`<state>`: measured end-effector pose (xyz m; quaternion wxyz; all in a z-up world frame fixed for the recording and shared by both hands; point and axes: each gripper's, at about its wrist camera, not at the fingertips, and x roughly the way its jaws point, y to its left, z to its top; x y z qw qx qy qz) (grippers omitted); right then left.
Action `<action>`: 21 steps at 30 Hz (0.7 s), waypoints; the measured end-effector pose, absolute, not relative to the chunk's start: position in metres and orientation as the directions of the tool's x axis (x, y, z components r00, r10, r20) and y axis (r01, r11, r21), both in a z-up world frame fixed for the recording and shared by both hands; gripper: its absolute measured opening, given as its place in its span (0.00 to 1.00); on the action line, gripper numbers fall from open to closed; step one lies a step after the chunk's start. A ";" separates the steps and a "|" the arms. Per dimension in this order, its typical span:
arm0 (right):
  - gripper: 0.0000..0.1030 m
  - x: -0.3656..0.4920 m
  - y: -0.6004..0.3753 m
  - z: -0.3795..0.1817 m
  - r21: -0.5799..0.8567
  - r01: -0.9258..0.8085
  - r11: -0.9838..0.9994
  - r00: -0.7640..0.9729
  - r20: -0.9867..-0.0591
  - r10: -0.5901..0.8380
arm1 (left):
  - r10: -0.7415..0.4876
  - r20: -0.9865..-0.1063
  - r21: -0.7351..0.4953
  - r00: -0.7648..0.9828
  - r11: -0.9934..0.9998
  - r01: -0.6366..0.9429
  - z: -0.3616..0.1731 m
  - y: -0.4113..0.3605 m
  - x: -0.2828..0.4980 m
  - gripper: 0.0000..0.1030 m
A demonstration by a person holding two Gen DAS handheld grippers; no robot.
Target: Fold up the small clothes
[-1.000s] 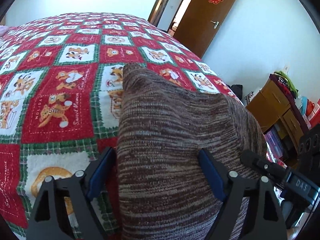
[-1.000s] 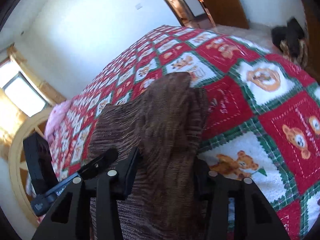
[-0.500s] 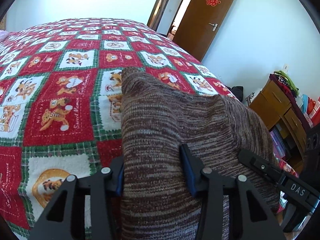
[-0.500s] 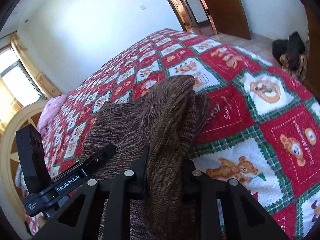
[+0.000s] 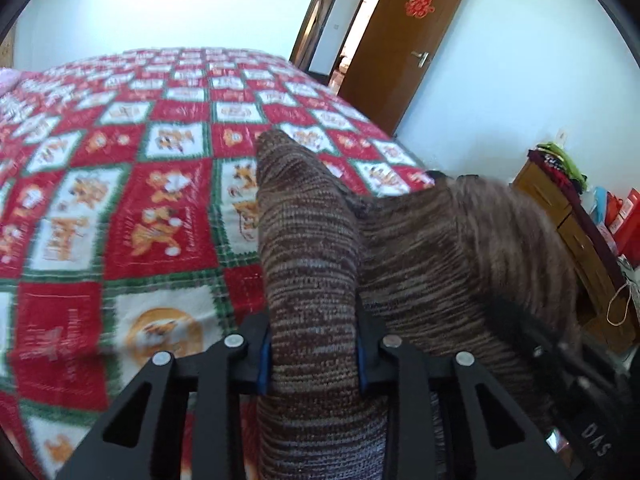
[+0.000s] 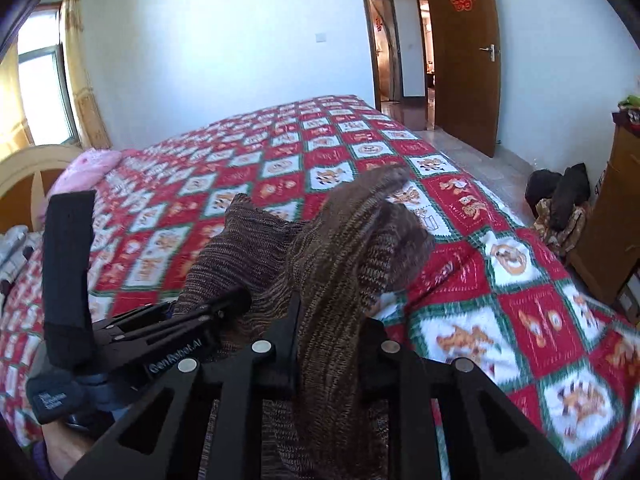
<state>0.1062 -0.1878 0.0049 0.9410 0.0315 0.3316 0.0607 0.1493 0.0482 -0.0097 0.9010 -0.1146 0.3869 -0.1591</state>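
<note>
Holding the brown knit top (image 5: 316, 248), the left tool (image 5: 314, 356) and right tool (image 6: 332, 344) are both squeezed tight on bunched edges. It hangs ahead of them over the bed (image 6: 500, 292). Thick folds could slip out and flop crooked.

Sweater (image 5: 312, 264) lower end: cut off by the frame's bottom edge.
Blanket (image 5: 120, 208) beneath the sweater: hidden.
Blanket prints: motion-blurred.
</note>
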 end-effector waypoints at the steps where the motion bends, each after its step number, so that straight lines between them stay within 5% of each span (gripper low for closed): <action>1: 0.20 0.099 -0.187 0.008 0.121 -0.089 0.989 0.774 -0.616 0.145 | -0.369 -0.656 -0.317 0.658 0.926 0.204 -0.003 0.049 0.142 0.30; 21: 0.20 -0.054 -0.186 0.064 0.246 -0.034 0.969 0.847 -0.507 0.158 | -0.412 -0.627 -0.254 0.661 0.910 0.326 0.050 0.037 0.034 0.30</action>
